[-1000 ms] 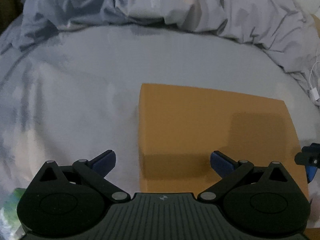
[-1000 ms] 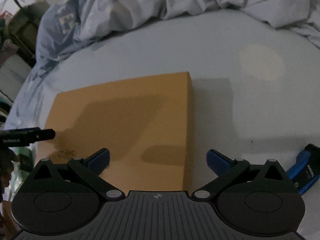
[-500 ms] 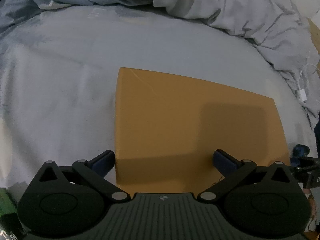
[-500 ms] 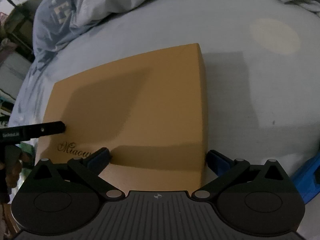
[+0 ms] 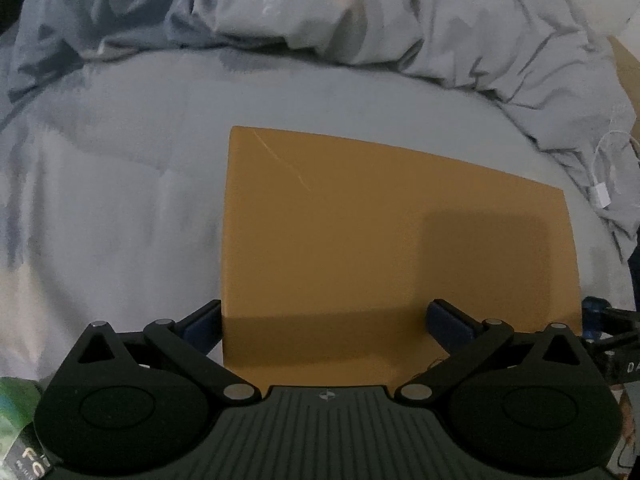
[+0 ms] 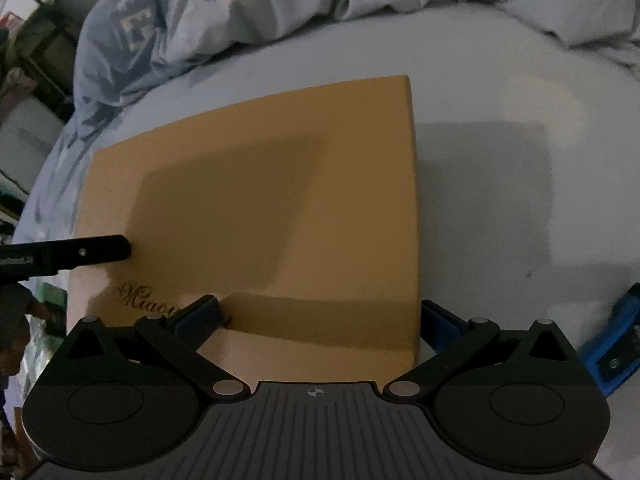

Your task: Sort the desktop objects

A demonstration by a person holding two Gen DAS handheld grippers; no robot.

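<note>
- A flat tan box (image 5: pixel 360 248) lies on a grey bed sheet (image 5: pixel 120 184), rumpled duvet (image 5: pixel 360 20) beyond it.
- The left claw (image 5: pixel 324 320) hangs released over the box's near left corner, one finger off the left edge.
- The right claw (image 6: pixel 320 316) is spread too, straddling the near right edge.
- Likely step: gripping the box from both sides. Each claw should seat squarely on an edge before closing, and both should lift level.
- A blue object (image 6: pixel 616 340) lies just right, a white cable (image 5: pixel 604 176) far right.
</note>
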